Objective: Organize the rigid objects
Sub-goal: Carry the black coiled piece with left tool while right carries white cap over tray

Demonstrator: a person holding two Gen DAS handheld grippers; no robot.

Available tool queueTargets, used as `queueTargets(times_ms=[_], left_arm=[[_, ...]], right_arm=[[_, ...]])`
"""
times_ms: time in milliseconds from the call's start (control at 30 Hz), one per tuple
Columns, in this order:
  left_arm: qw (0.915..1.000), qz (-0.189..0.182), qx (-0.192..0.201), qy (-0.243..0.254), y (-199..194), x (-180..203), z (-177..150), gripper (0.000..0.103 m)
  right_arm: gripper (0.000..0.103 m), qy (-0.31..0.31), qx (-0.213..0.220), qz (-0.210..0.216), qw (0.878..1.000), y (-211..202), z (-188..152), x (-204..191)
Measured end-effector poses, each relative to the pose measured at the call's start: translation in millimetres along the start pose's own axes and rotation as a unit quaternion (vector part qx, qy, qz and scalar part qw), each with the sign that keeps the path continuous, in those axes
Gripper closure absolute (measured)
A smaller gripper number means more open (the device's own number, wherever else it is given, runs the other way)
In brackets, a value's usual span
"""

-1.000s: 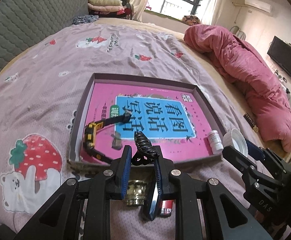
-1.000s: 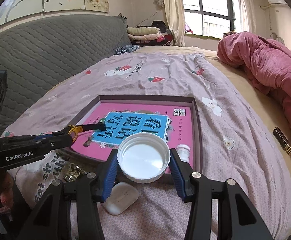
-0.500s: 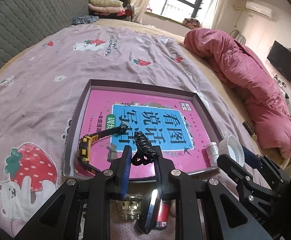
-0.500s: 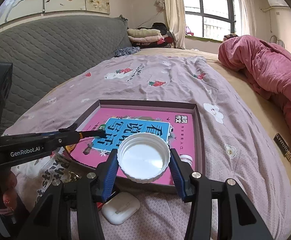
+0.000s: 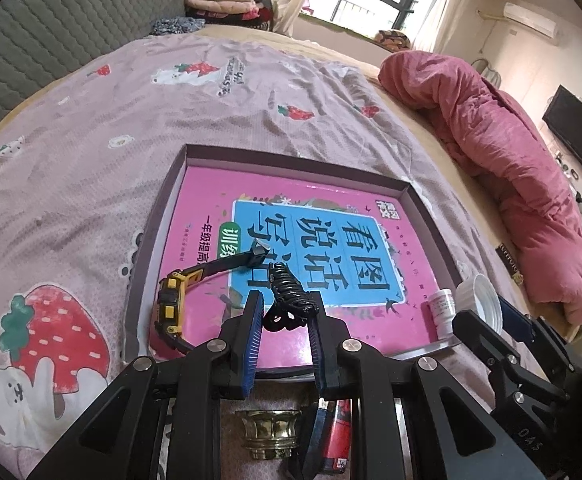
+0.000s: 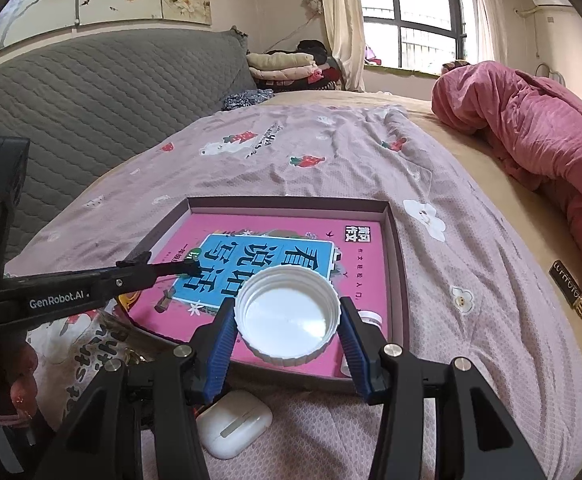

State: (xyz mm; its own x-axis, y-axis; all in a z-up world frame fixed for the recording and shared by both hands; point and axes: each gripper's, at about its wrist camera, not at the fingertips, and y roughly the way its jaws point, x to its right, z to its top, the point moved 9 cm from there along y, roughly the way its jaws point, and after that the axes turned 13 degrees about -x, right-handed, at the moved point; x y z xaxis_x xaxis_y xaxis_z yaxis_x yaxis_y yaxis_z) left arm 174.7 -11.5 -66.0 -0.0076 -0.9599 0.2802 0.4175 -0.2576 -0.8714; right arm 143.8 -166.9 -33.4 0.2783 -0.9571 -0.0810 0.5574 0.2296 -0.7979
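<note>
My left gripper [image 5: 287, 304] is shut on a black hair claw clip [image 5: 289, 298], held just above the near edge of a shallow purple-rimmed tray [image 5: 291, 162]. A pink book [image 5: 211, 200] lines the tray; a yellow-and-black watch [image 5: 171, 304] lies on its near left, and a small white bottle [image 5: 443, 312] stands at its near right corner. My right gripper [image 6: 287, 320] is shut on a wide white screw lid [image 6: 287, 320], inner side up, over the tray's [image 6: 291, 202] near right part. The left gripper's fingers [image 6: 187, 268] reach in from the left.
A brass cup-like piece [image 5: 271, 436] and a red lighter [image 5: 337, 440] lie on the bedspread before the tray. A white earbud case [image 6: 235, 424] sits under my right gripper. A pink duvet [image 6: 531, 140] lies at the right, a grey headboard [image 6: 91, 92] at the left.
My left gripper has carried the clip forward and slightly down, from in front of the tray to over its near edge. The right gripper and lid have stayed about where they were.
</note>
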Motion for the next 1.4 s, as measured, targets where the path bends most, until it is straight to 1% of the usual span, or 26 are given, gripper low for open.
queueTargets(times_ms=[467,633,833,967,1400], left_arm=[[0.9993,0.006,-0.036,-0.001,31.6,-4.1,-4.1,0.081],[0.9989,0.002,-0.047,-0.005,39.2,-7.6,-8.4,0.081],[0.9987,0.004,-0.051,-0.005,43.5,-10.3,-11.6,0.081],[0.9984,0.012,-0.055,0.000,44.3,-10.7,-12.6,0.081],[0.9983,0.002,-0.058,-0.006,42.8,-15.2,-12.2,0.081]], right_arm=[[0.053,0.000,-0.022,0.000,1.000,22.7,-1.8,3.4],[0.053,-0.001,-0.031,-0.001,1.000,30.6,-4.2,3.2],[0.053,-0.003,-0.036,-0.002,0.999,36.2,-4.9,1.5],[0.053,-0.005,-0.034,-0.003,0.999,38.4,-3.5,-0.9],[0.053,-0.017,-0.059,-0.002,0.998,58.4,-5.4,-11.5]])
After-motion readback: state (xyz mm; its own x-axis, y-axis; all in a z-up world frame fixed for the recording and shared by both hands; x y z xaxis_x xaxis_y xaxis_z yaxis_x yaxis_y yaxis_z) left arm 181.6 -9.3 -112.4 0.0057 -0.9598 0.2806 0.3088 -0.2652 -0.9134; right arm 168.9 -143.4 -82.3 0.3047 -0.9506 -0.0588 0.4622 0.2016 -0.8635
